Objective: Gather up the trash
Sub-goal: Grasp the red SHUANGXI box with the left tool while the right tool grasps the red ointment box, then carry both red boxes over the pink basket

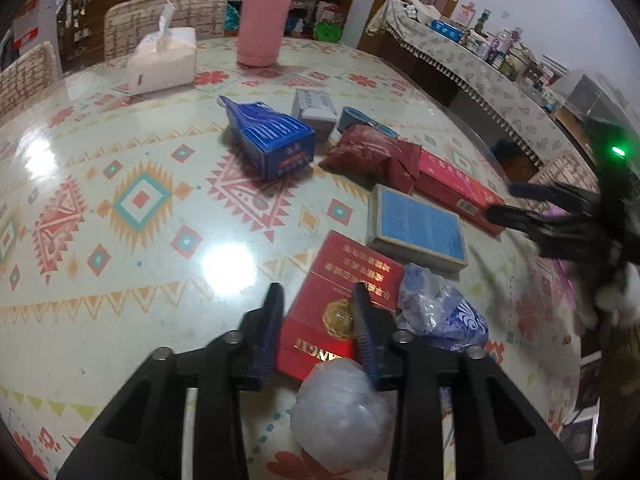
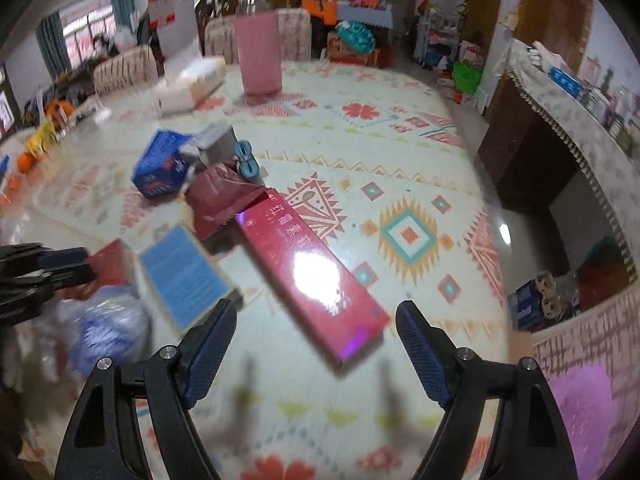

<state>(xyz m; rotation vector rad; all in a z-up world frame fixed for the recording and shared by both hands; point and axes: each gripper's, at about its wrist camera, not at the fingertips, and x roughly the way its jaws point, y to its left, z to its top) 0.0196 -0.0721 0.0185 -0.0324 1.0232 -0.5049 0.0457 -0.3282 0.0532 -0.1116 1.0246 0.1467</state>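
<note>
Left gripper (image 1: 318, 300): jaws partly apart over the near end of a red cigarette pack (image 1: 340, 304); whether the pads touch it is hard to tell.
Right gripper (image 2: 316, 320): jaws wide apart, nothing between them, hanging over the near end of the long red box (image 2: 312, 276).
Trash location: all on the patterned table (image 1: 120, 200), clustered on its right half in the left wrist view.
Containers: blue carton (image 1: 272, 144) lies on its side with a torn-open flap; contents not visible. Grey box (image 1: 314, 110) and blue-faced flat box (image 1: 420, 228) are closed.
Long red box axis: runs from the dark red pouch (image 2: 220, 200) toward the right gripper, slanting right as it nears.
Cigarette pack axis: long side points away from the left gripper, tilted right.
Loose wrappers: crumpled blue-and-white plastic (image 1: 440, 312) just right of the pack; a clear plastic wad (image 1: 344, 412) below the left gripper, partly hidden by its frame.
Hard to make out: a small blue object (image 1: 360, 120) behind the pouch; the right wrist view is motion-blurred at its left side.
Other items: pink bottle (image 1: 264, 20), tissue pack (image 1: 164, 60).
</note>
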